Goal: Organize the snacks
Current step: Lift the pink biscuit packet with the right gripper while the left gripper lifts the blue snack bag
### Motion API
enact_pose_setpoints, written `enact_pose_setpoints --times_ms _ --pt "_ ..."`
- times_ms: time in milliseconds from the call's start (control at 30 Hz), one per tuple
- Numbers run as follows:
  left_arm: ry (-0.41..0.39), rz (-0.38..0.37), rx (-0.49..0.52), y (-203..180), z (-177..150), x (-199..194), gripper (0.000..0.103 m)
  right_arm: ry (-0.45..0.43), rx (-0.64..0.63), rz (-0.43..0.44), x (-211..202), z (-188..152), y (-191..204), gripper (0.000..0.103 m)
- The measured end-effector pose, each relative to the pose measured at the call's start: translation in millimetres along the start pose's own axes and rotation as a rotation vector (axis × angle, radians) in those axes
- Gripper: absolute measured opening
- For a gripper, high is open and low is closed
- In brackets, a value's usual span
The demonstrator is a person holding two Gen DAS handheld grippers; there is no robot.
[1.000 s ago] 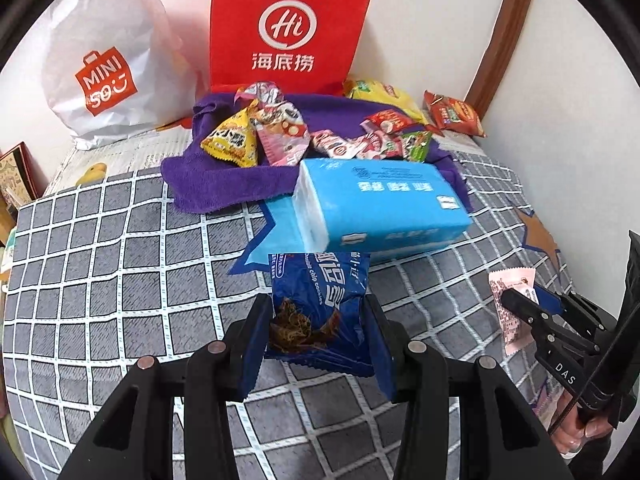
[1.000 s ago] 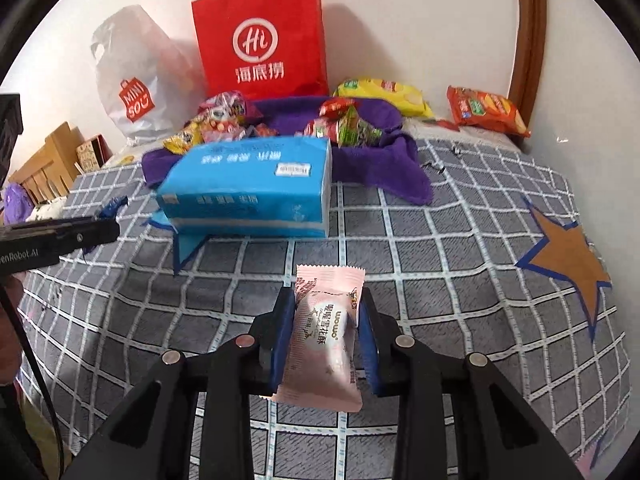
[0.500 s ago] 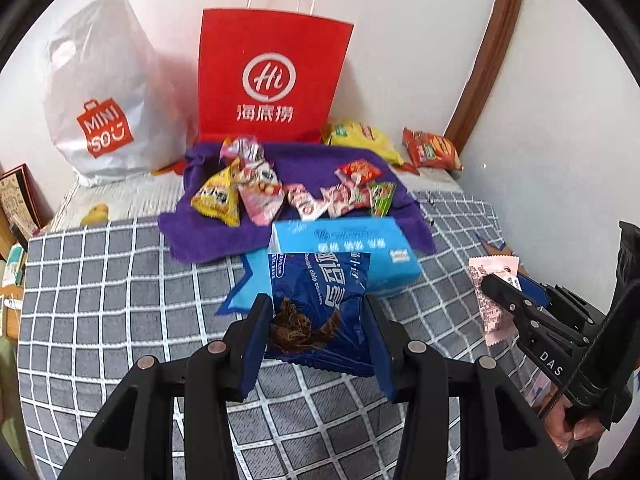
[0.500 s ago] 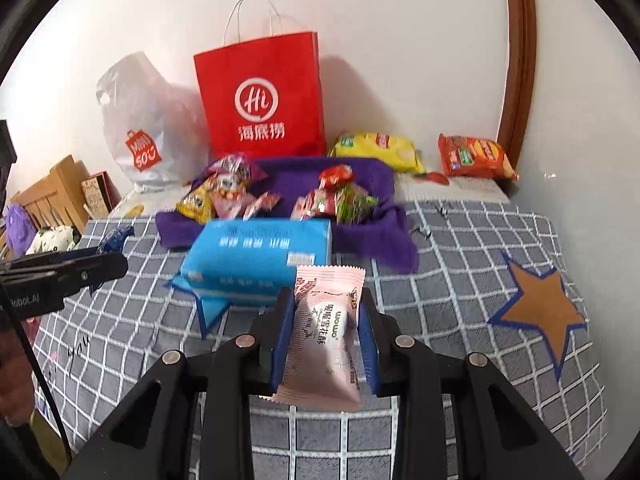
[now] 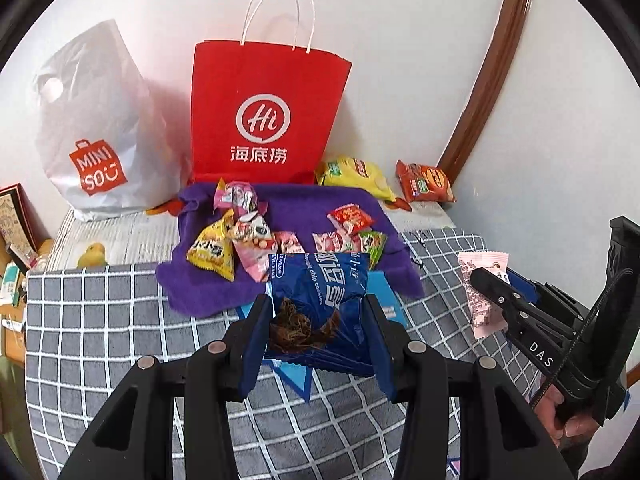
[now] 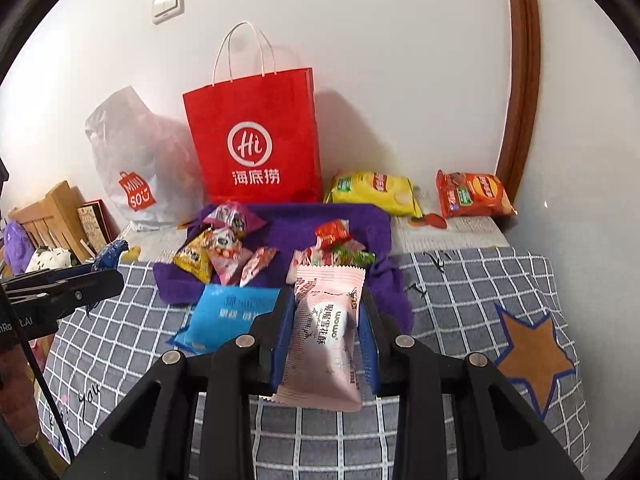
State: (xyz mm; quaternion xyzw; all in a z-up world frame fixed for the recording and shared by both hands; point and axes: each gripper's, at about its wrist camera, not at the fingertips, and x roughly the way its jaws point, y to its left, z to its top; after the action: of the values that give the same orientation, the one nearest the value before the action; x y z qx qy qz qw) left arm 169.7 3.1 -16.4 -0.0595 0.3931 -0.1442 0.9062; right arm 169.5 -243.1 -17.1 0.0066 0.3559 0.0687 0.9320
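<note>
A blue cookie packet (image 5: 320, 308) is grasped in the left gripper (image 5: 318, 344), a pink snack bar (image 6: 326, 344) in the right gripper (image 6: 324, 344). Since 1 second ago both packets have been lifted clear of the checked cover (image 6: 460, 300), so a carry toward the purple cloth (image 5: 304, 208) seems underway. "chocolate chip cookies", "wowo", "Hi" on the red bag (image 5: 264, 108) and "MINISO" on the white bag (image 5: 96, 120) can be read.

— Left gripper (image 5: 316, 320)? Clamped on blue cookie pack (image 5: 320, 300), above checked cloth (image 5: 120, 340).
— Right gripper (image 5: 486, 290)? At right edge, pinching pink packet (image 5: 480, 292).
— Behind? Purple towel (image 5: 296, 216) with snacks (image 5: 240, 240), red bag (image 5: 264, 112), white bag (image 5: 96, 128) against wall.
</note>
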Motion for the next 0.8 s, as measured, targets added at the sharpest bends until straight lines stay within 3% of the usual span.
enact_pose_setpoints --times_ms 500,800 --pt "-0.021 -0.010 -0.001 8 31 9 0.043 -0.015 -0.003 -0.002 17 31 2 0.031" --pt "-0.004 0.004 -0.024 23 52 34 0.043 -0.003 -0.010 -0.012 45 53 -1 0.031"
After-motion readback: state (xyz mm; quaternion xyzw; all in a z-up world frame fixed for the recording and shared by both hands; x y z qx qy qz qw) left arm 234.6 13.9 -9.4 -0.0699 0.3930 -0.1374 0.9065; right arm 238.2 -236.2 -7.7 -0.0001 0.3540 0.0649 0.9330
